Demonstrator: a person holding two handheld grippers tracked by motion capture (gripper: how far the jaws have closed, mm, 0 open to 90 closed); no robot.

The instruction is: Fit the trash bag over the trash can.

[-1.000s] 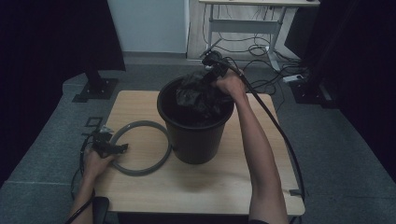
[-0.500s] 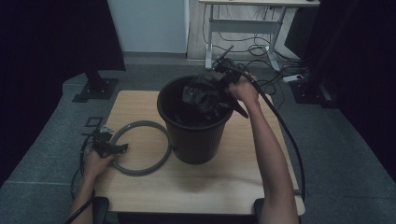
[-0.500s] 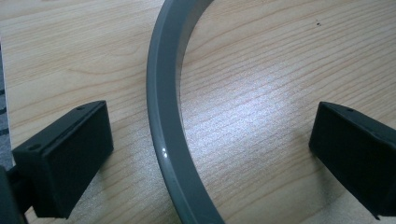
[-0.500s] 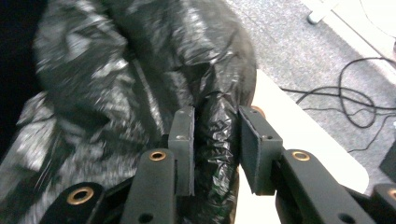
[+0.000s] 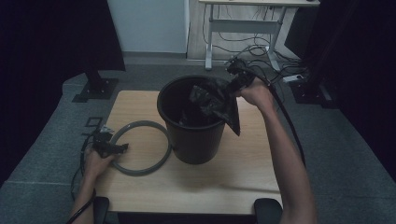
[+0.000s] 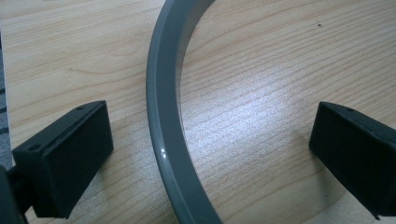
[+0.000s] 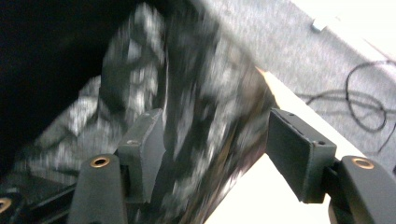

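Observation:
A black bucket [image 5: 191, 140] stands in the middle of the wooden table [image 5: 233, 186]. A crumpled black plastic bag [image 5: 215, 102] sits in its mouth and drapes over the right rim. My right gripper [image 5: 232, 84] is at that rim. Its jaws have just been opening, and in the right gripper view they [image 7: 215, 140] stand apart with the blurred bag [image 7: 196, 93] between them. A grey ring [image 5: 140, 124] lies flat to the left of the bucket. My left gripper [image 5: 116, 148] rests at its near-left edge, open, the jaws [image 6: 210, 149] straddling the ring [image 6: 163, 116] without touching it.
Grey carpet surrounds the table. A white desk frame [image 5: 243, 32] with loose cables [image 5: 261, 53] stands behind, and a black stand base [image 5: 95, 88] sits at back left. The right gripper's cable [image 5: 289, 126] runs along the right arm.
The right hand has moved from above the bucket to its right rim, drawing the bag to the right so a flap hangs outside. The left gripper and ring have stayed put.

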